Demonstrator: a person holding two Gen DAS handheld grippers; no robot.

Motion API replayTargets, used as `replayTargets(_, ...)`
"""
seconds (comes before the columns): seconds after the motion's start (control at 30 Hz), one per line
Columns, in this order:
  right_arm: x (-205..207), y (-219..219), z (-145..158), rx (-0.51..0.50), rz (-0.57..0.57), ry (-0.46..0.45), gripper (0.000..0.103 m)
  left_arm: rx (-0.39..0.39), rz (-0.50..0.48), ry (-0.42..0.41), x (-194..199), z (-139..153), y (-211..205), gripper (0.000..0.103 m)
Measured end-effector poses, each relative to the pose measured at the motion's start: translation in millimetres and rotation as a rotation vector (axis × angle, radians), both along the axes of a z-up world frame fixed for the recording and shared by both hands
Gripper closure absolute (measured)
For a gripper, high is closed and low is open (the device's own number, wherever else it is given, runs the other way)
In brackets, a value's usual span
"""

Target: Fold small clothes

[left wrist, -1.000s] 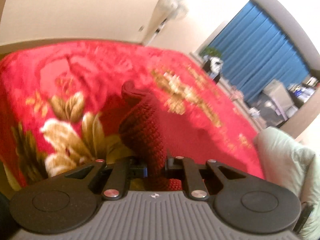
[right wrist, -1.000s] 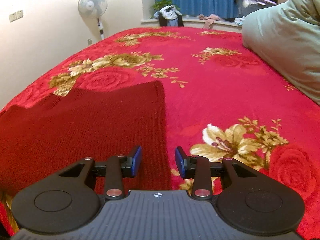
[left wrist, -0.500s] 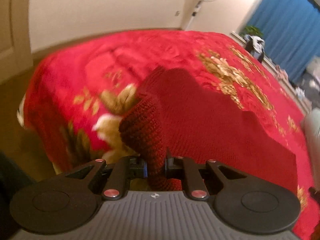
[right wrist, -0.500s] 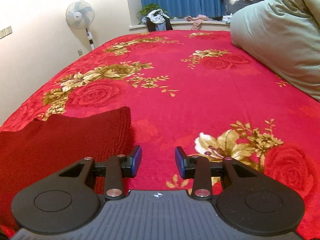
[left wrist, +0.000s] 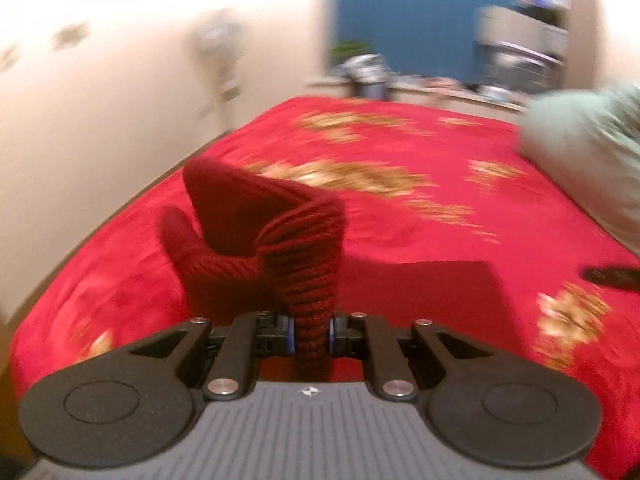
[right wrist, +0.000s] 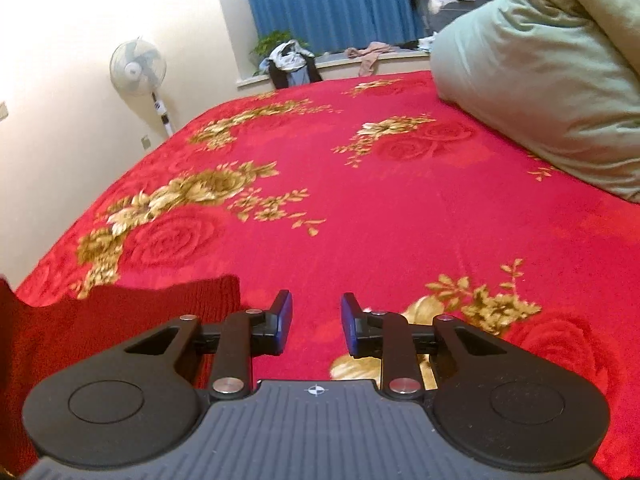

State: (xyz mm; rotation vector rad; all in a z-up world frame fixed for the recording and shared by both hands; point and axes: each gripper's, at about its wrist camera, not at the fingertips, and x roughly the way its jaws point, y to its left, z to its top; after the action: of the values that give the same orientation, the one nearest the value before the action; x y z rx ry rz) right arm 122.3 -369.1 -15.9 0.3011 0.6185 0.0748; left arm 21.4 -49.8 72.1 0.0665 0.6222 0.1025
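A dark red knitted garment (left wrist: pixel 280 240) lies on the red floral bedspread (left wrist: pixel 420 220). My left gripper (left wrist: pixel 312 330) is shut on a bunched edge of it and holds that part lifted, so the knit curls up in front of the camera. The rest of the garment lies flat to the right, under and beyond the lifted part. In the right wrist view the garment (right wrist: pixel 100 320) lies flat at the lower left. My right gripper (right wrist: pixel 316 316) hovers just right of its edge, jaws closing, with only bedspread (right wrist: pixel 360 200) showing between them.
A pale green duvet (right wrist: pixel 540 80) is heaped at the right side of the bed. A standing fan (right wrist: pixel 138 66) is by the left wall. A windowsill with clothes (right wrist: pixel 290 62) and blue curtains lies beyond the bed's far edge.
My left gripper swung round with the knit edge in it, so the view now faces the curtains. My right gripper drew back and right off the garment, and its jaws have narrowed.
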Motion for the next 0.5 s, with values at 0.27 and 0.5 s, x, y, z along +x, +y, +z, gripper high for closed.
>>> replayTargets(0.27, -1, -13, -2, 0.126, 0.05, -0.018, 0.072, 0.027, -0.502, 0.235, 10, -96, -149, 0.067)
replayTargets(0.5, 1, 18, -12, 0.285, 0.318, 0.044, 0.054, -0.118, -0.613, 0.257, -7, -82, -102, 0.046)
